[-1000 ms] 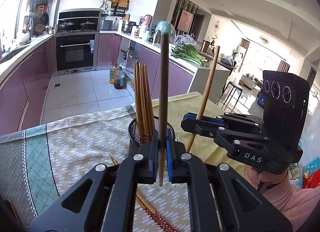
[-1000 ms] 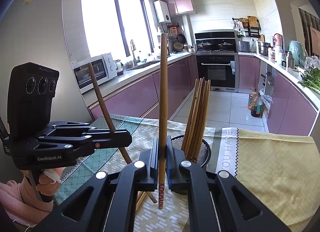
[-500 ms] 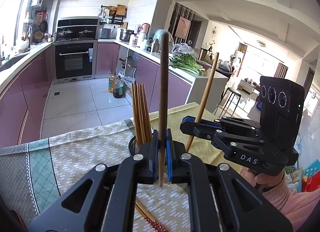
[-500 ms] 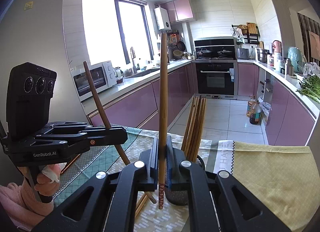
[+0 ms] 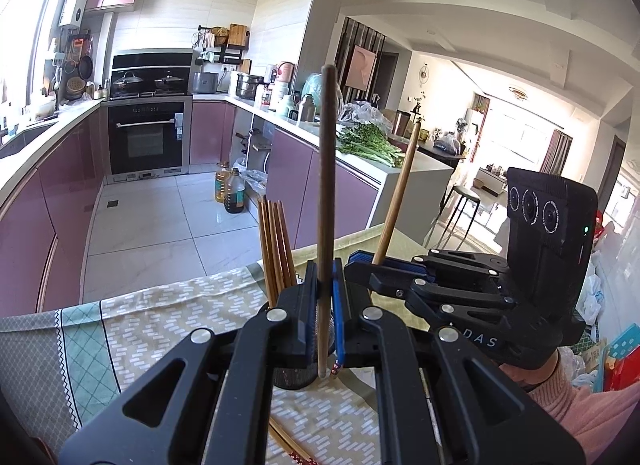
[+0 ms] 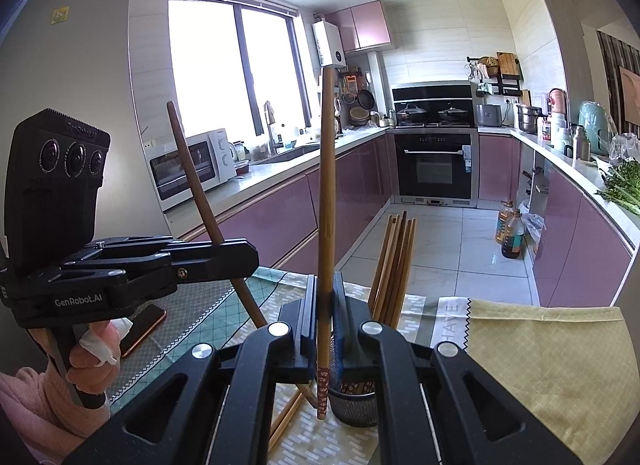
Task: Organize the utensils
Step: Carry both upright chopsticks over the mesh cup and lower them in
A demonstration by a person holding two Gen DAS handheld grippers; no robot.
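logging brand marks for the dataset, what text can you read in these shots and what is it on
"GenRobot.AI": side of the left gripper's body, right wrist view.
"DAS": side of the right gripper's body; a letter before it may be hidden.
"HAVE": white strip on the tablecloth, partly cut off.
Stickers on the fridge: too small to read.

Bright daylight, window (image 6: 232, 77) blown out, fisheye-warped, dark corners
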